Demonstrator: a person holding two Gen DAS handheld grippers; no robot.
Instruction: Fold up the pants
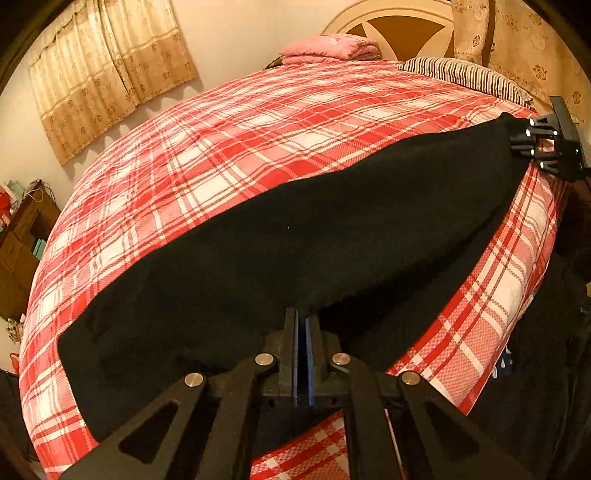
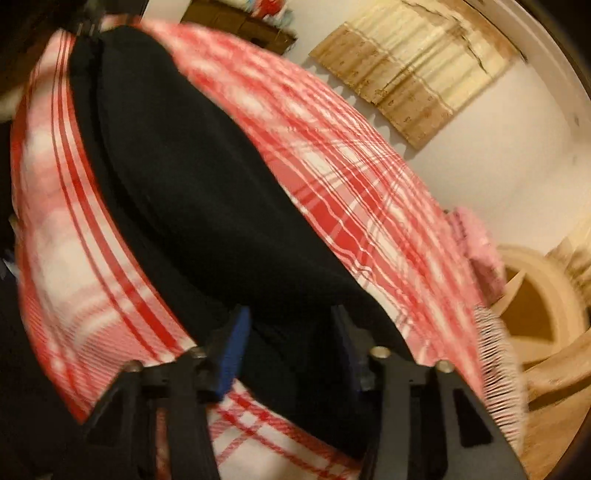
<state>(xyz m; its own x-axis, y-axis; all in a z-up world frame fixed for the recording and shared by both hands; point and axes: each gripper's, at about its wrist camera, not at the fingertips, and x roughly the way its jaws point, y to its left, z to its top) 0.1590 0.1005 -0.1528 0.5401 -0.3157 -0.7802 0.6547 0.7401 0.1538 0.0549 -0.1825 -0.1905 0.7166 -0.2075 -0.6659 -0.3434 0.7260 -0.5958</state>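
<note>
- wooden cabinet stands at the far left against the wall, with a beige patterned curtain hanging above and to its right.
- red and white plaid bedspread covers the whole bed.
- black pants lie in one long band along the near edge of the bed, running from lower left up to the right; most of the cloth rests on the bedspread.
- left gripper sits at the near edge of the band, its blue pads drawn nearly together and pinching the black cloth.
- pink folded blanket lies at the far end of the bed, in front of the round headboard.
- striped pillow lies to the right of the blanket.
- right gripper is at the far right end of the pants; in its own blurred view its blue fingers stand well apart with the black cloth lying between them, not clamped.
</note>
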